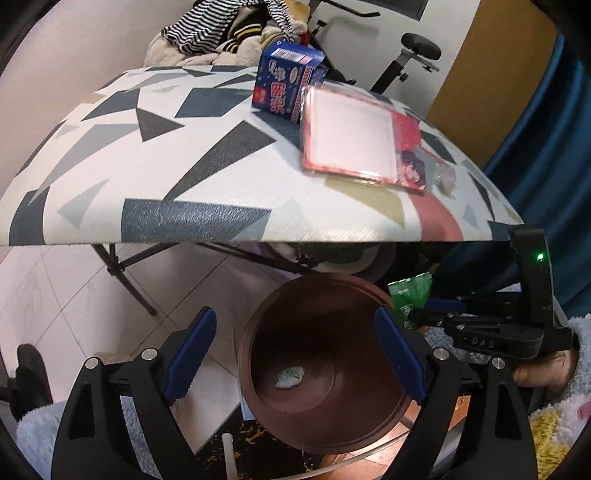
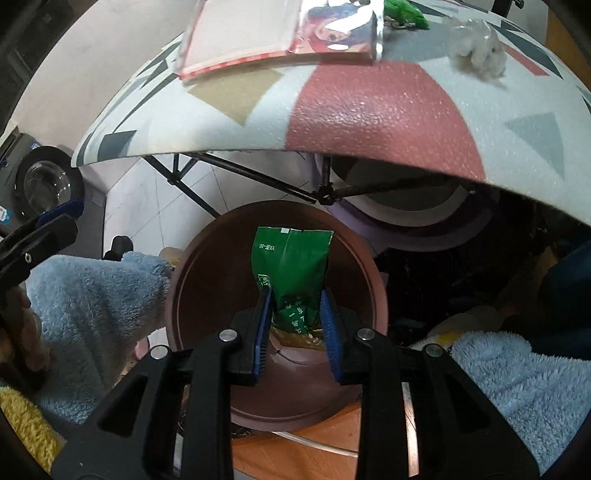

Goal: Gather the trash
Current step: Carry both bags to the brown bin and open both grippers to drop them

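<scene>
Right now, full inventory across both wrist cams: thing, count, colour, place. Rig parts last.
table: 1, white with dark, grey and pink shapes, above the bin
bin: 1, brown, round, on the floor below the table edge
wad: 1, whitish, on the bin's bottom
packet: 1, green, over the bin, gripped at its lower end
box: 1, blue, upright on the table
flat pack: 1, pink-edged, clear-wrapped, on the table beside the box
crumpled plastic: 1, clear-white, near the table edge
clothes pile: 1, striped and beige, behind the table
left tongs: black with blue pads, open, empty, over the bin
right tongs: black with blue pads, shut on the packet
sleeves: 2, light blue fleece
</scene>
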`<state>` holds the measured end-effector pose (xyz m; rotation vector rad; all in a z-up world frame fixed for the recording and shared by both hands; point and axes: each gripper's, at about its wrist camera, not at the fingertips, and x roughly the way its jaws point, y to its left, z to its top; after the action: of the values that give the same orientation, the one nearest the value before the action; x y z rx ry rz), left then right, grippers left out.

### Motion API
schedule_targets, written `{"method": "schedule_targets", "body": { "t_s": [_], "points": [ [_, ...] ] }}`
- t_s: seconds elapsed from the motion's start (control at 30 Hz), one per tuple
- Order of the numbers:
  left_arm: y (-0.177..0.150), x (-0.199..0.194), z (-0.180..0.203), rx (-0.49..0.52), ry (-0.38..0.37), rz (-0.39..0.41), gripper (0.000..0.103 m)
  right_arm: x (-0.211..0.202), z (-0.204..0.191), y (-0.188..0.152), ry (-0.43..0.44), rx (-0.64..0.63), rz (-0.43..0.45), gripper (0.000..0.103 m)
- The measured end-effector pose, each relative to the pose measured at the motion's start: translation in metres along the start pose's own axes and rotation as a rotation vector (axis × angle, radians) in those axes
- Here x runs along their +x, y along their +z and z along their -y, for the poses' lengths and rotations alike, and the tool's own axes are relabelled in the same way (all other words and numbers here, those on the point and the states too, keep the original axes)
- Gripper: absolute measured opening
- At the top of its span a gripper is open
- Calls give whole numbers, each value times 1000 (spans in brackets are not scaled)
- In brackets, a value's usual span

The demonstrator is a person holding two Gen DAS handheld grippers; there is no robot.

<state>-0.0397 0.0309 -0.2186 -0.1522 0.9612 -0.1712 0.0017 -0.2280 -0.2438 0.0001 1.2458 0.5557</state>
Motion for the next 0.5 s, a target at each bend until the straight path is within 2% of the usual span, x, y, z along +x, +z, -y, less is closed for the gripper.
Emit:
{"method": "schedule_targets", "body": {
  "t_s": [0.13,0.23,0.27,0.3,0.4,0.5],
  "points": [
    [-2,4,0,4,5,-5,86,0,4,0,-11,5,-2,33],
    [-3,5,-2,-8,11,-2,86,-3,3,-1,-13,3,8,59],
    [-3,4,-3,-14,14,7,86,-6,4,-1,-17,3,19,75],
    [-4,2,-3,-19,17,14,86,-8,4,-2,-19,2,31,83],
    [-4,-3,-4,-23,26,34,86,-17,6,-2,-6,2,62,96],
    [-5,-8,-3,-21,36,52,86,-26,8,-3,-6,7,92,97]
  ]
}}
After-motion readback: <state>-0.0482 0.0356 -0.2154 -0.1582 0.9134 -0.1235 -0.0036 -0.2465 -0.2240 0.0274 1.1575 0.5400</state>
